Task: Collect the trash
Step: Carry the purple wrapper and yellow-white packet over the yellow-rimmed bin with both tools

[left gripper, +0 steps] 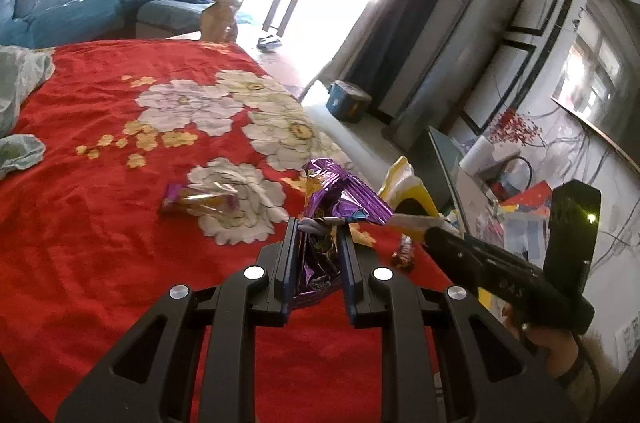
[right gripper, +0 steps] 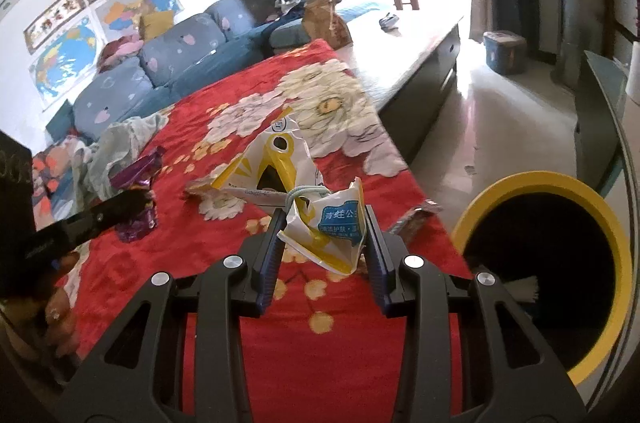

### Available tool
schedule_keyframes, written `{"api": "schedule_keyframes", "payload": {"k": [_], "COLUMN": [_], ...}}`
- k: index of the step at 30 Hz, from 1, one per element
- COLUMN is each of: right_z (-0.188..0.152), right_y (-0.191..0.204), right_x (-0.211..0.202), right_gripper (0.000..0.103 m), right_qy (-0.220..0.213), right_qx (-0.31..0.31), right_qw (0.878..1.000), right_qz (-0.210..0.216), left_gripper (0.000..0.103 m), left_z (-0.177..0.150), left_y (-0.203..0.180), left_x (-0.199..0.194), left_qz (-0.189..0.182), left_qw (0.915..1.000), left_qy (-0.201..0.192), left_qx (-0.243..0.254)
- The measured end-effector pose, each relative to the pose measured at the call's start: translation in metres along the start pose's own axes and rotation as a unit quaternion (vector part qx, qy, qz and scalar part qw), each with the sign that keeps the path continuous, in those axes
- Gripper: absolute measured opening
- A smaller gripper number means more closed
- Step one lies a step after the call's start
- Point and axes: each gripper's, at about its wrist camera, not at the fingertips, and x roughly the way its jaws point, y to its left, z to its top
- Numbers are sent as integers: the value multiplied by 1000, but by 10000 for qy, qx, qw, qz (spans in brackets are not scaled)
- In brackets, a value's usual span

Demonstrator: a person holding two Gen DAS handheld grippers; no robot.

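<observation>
Both hands are loaded now. My left gripper (left gripper: pixel 318 223) has its jaws nearly together, pinching a purple foil wrapper (left gripper: pixel 340 195) that stands up between the pads, above the red flowered cloth (left gripper: pixel 100 223). My right gripper (right gripper: pixel 326 215) is a bit wider but also clamped, on a crumpled white-and-yellow packet (right gripper: pixel 328 235) w/ a blue label; a second yellow-white piece (right gripper: pixel 272 159) seems tied to it by a thin cord.

The relation that matters: the yellow-rimmed bin (right gripper: pixel 596 211) is to the right side of the right gripper and lower, just beside the table edge, its dark mouth facing up toward me. So the right hand is clearly nearer; the left one is further in over the table, approx. on the far side of the right hand from the bin. I judge the right packet goes in first, then the left must cross over.

Still on the cloth: a clear-and-purple wrapper (left gripper: pixel 200 201) and a small brown bar wrapper (left gripper: pixel 405 253).
</observation>
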Motion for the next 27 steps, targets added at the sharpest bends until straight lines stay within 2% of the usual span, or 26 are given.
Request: {"api": "schedule_keyframes", "payload": {"k": [13, 27], "right_z": [1, -6], "right_y": [-39, -93], "right_x": [-21, -41], "right_gripper": [31, 31], "right_qy": [-159, -284], "right_qx": [329, 818], "right_qw": [9988, 9930], "right_qz": [-328, -803], "left_gripper": [18, 18], "left_z": [-5, -16], "left_y": [-38, -94], "left_x": [11, 33], "left_qz": [-245, -611], "left_qw": [9988, 9927], "left_qy": [141, 368], "left_qx": [398, 972]}}
